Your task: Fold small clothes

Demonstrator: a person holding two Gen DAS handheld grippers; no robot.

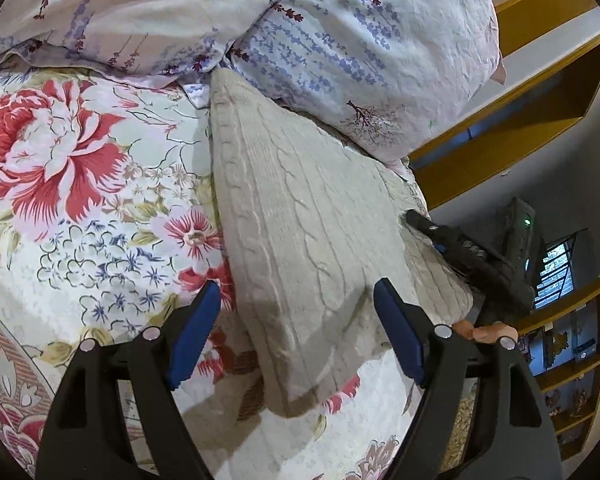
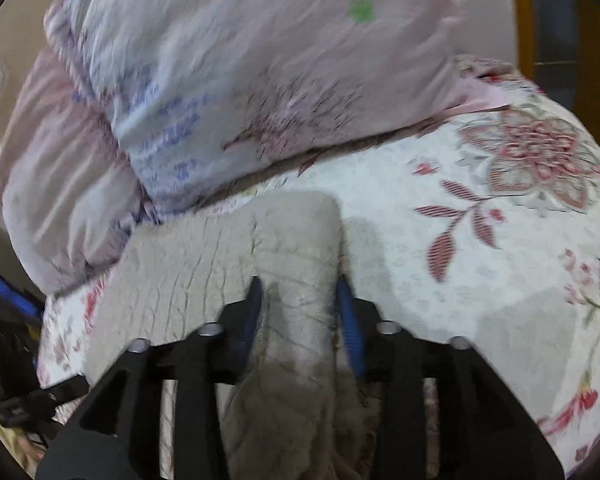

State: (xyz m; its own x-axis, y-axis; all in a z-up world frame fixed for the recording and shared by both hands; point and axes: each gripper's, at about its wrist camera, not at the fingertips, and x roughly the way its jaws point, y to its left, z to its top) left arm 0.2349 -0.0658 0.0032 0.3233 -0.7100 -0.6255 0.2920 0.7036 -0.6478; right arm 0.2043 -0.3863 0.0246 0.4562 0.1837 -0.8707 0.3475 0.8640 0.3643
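Note:
A cream cable-knit garment lies on the floral bedspread, reaching up to the pillows. My left gripper is open above its near end and holds nothing. In the left wrist view, my right gripper sits at the garment's right edge. In the blurred right wrist view, my right gripper has its jaws closed on a raised fold of the same garment, which bunches up between the blue pads.
Two pillows in lavender-print cases lie at the head of the bed, touching the garment's far end. Yellow wooden shelves and a window stand to the right of the bed. The bedspread extends to the right.

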